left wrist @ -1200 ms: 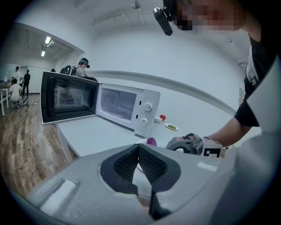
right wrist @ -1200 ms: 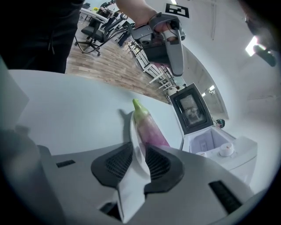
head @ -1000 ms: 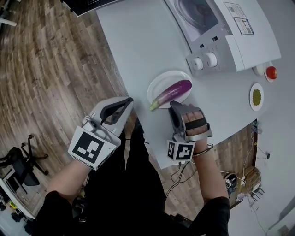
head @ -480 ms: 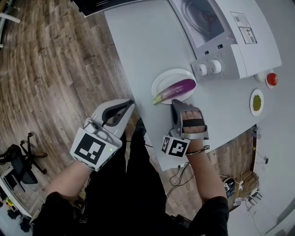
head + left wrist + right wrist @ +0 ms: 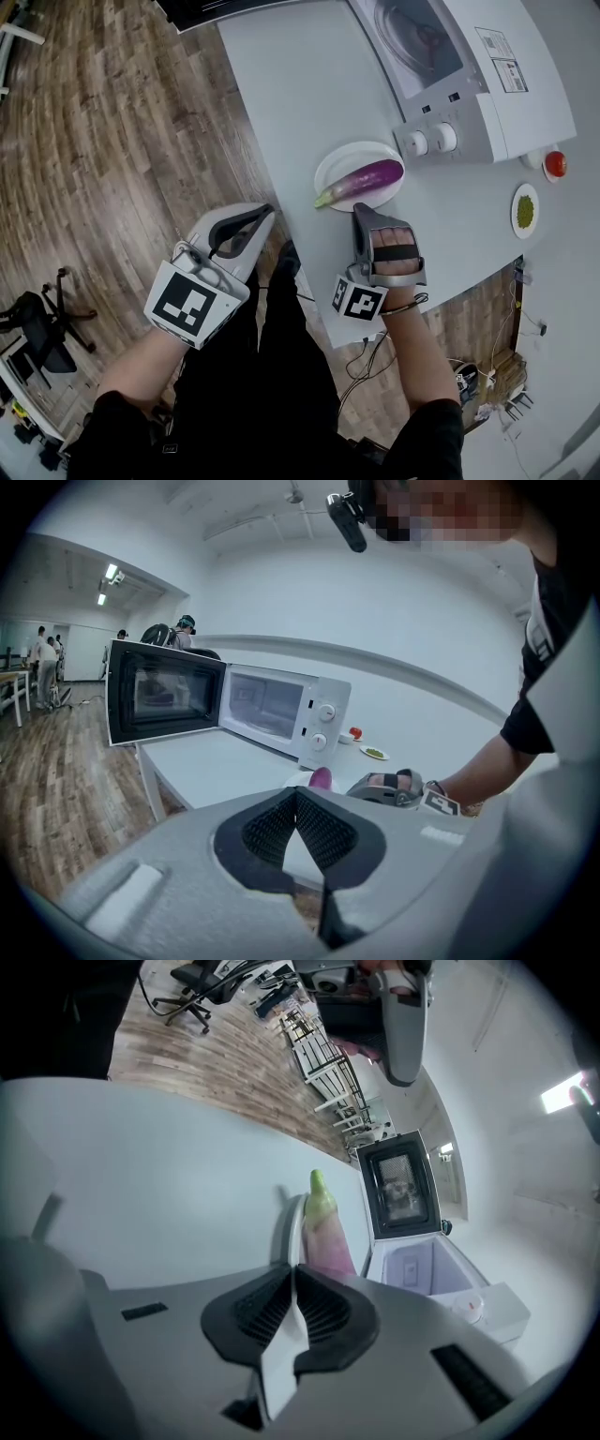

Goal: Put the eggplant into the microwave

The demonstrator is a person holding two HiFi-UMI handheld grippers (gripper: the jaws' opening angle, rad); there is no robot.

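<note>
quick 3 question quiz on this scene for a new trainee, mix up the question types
1. True or false: the eggplant lies on a white plate.
2. The door of the microwave is: A open, B shut, C missing.
3. Which is nearer the eggplant: the left gripper or the right gripper?

Key: 1 true; 2 A; 3 the right gripper.

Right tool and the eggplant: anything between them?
Only the near rim of the white plate that the eggplant lies on, nothing else. The head view shows the right tool, shut, just short of that rim, and the right gripper view agrees.
</note>
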